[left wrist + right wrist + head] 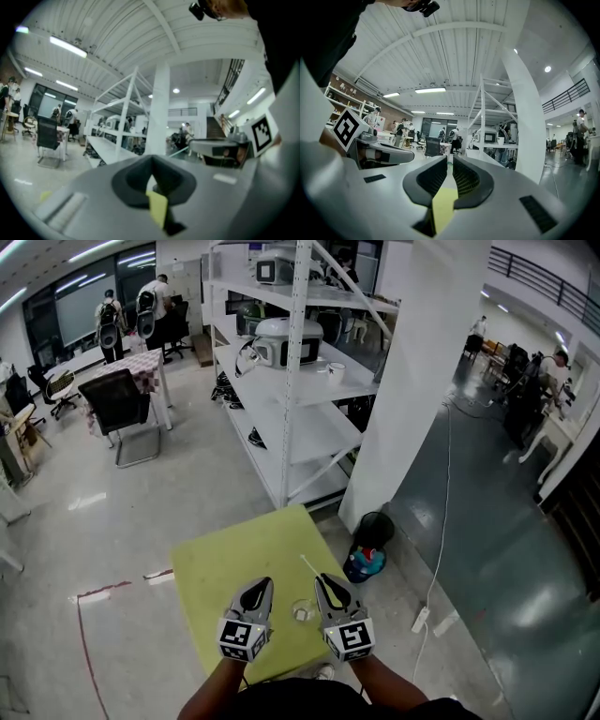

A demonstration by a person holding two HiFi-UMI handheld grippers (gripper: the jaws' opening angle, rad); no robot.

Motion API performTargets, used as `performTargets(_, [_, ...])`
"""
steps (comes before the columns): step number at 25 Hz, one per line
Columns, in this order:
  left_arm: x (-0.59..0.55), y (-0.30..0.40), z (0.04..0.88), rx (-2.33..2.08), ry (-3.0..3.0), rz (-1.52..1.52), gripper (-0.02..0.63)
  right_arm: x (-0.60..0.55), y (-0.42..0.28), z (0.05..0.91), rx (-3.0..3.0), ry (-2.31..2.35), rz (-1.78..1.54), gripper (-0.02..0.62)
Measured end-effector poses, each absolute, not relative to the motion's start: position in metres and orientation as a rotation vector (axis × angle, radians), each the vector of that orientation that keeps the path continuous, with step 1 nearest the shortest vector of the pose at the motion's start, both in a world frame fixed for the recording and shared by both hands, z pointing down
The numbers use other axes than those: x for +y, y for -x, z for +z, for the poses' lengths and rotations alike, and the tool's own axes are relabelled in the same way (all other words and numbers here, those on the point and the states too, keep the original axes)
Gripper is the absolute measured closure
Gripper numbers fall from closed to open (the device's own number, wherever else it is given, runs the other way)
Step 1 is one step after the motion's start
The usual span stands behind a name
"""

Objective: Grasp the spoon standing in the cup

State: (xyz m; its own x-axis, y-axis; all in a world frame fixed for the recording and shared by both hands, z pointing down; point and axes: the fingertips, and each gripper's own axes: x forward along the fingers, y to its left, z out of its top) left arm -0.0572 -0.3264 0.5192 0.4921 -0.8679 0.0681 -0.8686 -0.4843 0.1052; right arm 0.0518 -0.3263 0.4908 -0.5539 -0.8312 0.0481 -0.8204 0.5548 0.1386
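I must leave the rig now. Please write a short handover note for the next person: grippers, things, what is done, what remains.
Left gripper: jaws together, empty.
Right gripper: jaws drawn together, nothing between them.
Clear cup: on the yellow-green table, between the two grippers.
Thin white spoon: stands slanted in the cup, handle near the right gripper's tip.
Done: nothing grasped.
Left: open the right gripper, probably nearest, and close it on the spoon handle.

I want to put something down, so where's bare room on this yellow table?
The far half of the table, beyond both tongs, is bare, also its left strip. Crowded near you: the cup with the spoon sits between the left tongs and right tongs.
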Motion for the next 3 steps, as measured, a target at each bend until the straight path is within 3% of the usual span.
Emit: performTargets(3, [-0.3293, 0.0575, 0.5206, -1.522, -2.601, 0.008, 0.600, -0.3291, -0.0507, 0.4919, -2.678, -1.423, -0.152, 0.555])
